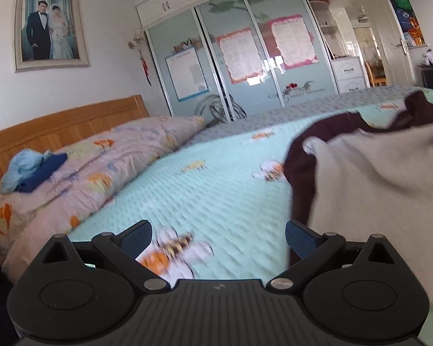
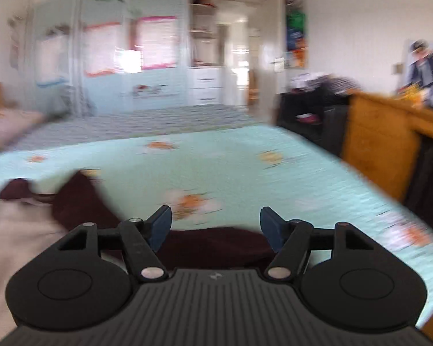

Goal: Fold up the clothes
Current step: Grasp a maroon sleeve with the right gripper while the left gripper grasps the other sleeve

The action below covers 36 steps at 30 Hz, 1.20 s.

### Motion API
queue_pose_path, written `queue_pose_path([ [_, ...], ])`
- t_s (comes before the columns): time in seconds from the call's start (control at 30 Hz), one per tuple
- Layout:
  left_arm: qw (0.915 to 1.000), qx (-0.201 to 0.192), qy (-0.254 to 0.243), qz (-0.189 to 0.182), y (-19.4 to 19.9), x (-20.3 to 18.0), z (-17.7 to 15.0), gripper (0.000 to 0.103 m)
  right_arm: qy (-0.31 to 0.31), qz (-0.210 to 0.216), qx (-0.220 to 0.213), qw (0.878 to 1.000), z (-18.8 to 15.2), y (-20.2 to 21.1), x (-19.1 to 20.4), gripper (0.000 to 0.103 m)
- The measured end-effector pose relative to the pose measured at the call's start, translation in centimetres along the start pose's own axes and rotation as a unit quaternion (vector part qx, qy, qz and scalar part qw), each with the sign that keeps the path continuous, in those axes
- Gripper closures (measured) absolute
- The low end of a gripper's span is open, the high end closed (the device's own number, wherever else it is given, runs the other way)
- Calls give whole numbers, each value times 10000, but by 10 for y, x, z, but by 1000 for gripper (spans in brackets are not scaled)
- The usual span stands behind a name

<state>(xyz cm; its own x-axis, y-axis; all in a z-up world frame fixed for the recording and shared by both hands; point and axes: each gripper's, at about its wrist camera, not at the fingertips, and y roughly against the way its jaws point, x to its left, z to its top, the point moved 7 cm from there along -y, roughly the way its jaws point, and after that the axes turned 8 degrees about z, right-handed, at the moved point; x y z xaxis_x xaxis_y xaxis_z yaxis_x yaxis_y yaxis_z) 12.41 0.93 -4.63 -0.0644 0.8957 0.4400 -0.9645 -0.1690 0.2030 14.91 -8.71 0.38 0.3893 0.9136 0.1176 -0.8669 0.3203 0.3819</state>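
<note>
A garment with a pale grey body and dark maroon sleeves lies on the mint green bedspread. In the left wrist view it fills the right side; my left gripper is open and empty just left of it. In the right wrist view the grey body lies at the lower left and a maroon part lies right under my right gripper, which is open and empty. This view is blurred.
A folded pink floral quilt with a blue cloth pile lies at the wooden headboard. Sliding wardrobe doors stand beyond the bed. A wooden cabinet stands close to the bed's right edge.
</note>
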Motion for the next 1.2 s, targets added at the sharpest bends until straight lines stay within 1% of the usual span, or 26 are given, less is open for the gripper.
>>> queue_pose_path([
  [0.07,9998,-186,-93,15,-10,3,16,4,-82,374,101,9992,-7,-13,25,34],
  [0.13,9991,-371,-186,31,-20,5,32,3,-127,890,202,9957,-4,-27,51,34],
  [0.17,9986,-464,-232,39,-24,7,40,2,-33,1086,250,9938,-1,-34,64,34],
  [0.27,9965,-734,-389,36,-40,9,64,2,638,1371,406,9877,12,-59,103,33],
  [0.37,9907,-839,-921,-541,-75,-26,76,2,1253,1652,566,9766,24,-84,139,33],
  [0.47,9787,-939,-1447,-1114,-109,-61,86,2,1488,1901,783,9673,29,-110,148,33],
  [0.57,9605,-1033,-1965,-1681,-142,-96,96,3,1571,1947,957,9635,29,-135,143,31],
  [0.67,9362,-1120,-2469,-2236,-175,-129,105,5,1527,2169,1093,9580,31,-157,138,28],
  [0.7,9268,-1148,-2634,-2418,-186,-140,107,6,1496,2260,1146,9557,31,-164,137,26],
  [0.73,9167,-1174,-2798,-2599,-196,-151,110,6,1472,2333,1215,9535,30,-171,135,21],
  [0.77,9060,-1200,-2959,-2778,-207,-162,112,7,1460,2383,1291,9514,28,-182,132,18],
  [0.83,8827,-1250,-3275,-3129,-228,-183,117,7,1414,2433,1427,9489,23,-204,126,18],
  [0.87,8701,-1273,-3429,-3302,-238,-194,120,7,1332,2516,1513,9466,22,-215,124,18],
  [0.9,8593,-1288,-3548,-3451,-248,-203,122,7,1218,2635,1593,9436,22,-225,121,18],
  [0.97,8689,-1206,-3335,-3453,-254,-200,124,7,846,2989,1756,9342,22,-240,114,14],
  [1.03,8779,-1124,-3120,-3454,-261,-196,125,7,392,3370,1929,9207,24,-253,107,13],
  [1.07,8822,-1082,-3011,-3454,-264,-195,126,10,213,3484,1943,9168,26,-258,105,21],
  [1.1,8864,-1041,-2902,-3453,-267,-193,127,13,101,3557,1923,9145,29,-259,103,34],
  [1.13,8904,-999,-2793,-3451,-271,-192,128,21,84,3578,1858,9151,33,-257,101,69],
  [1.17,8943,-957,-2683,-3449,-274,-190,129,32,149,3540,1778,9181,36,-254,99,94],
  [1.2,8981,-915,-2573,-3447,-277,-189,130,38,329,3419,1677,9241,38,-248,98,95],
])
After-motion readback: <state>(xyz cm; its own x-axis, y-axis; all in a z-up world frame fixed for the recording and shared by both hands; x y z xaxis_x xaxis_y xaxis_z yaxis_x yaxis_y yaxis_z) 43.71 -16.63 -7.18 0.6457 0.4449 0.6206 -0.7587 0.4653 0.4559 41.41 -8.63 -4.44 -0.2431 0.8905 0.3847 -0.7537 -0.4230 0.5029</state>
